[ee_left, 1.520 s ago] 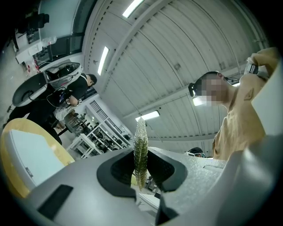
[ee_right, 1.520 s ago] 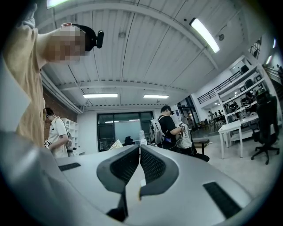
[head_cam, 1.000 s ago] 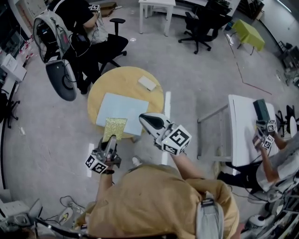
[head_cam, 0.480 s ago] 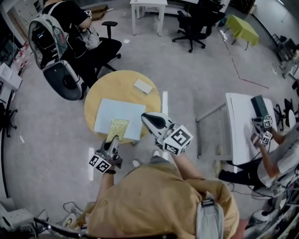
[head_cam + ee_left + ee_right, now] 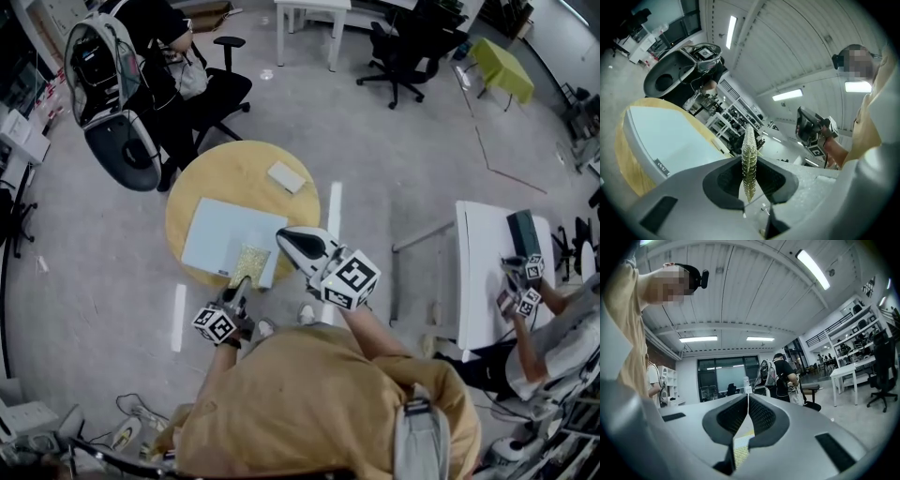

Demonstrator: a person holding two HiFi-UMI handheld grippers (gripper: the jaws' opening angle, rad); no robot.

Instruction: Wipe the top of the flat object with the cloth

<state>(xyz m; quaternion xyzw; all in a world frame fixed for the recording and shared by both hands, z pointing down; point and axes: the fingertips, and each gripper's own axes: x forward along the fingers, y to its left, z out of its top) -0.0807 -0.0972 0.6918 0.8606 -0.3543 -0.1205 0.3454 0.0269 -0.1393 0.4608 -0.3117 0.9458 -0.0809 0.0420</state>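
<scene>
On the round wooden table (image 5: 225,169) lies the flat pale blue board (image 5: 220,234). A yellow-green glittery cloth (image 5: 248,264) sits over the board's near right corner, and my left gripper (image 5: 241,285) is shut on it. In the left gripper view the cloth (image 5: 749,154) stands edge-on, clamped between the jaws, with the board (image 5: 665,136) to the left below. My right gripper (image 5: 282,234) hovers just right of the cloth above the board's right edge. It is shut with nothing in it, its tips meeting (image 5: 748,397).
A small white block (image 5: 286,176) lies on the table's far right. A seated person and office chair (image 5: 202,84) are behind the table. A white table (image 5: 483,272) with another person's grippers (image 5: 520,286) stands at the right. White floor stripes (image 5: 333,225) run beside the round table.
The cloth has slid toward the board's near right corner and now looks narrower. My left gripper has pulled back toward me with it. The right gripper stayed beside it.
</scene>
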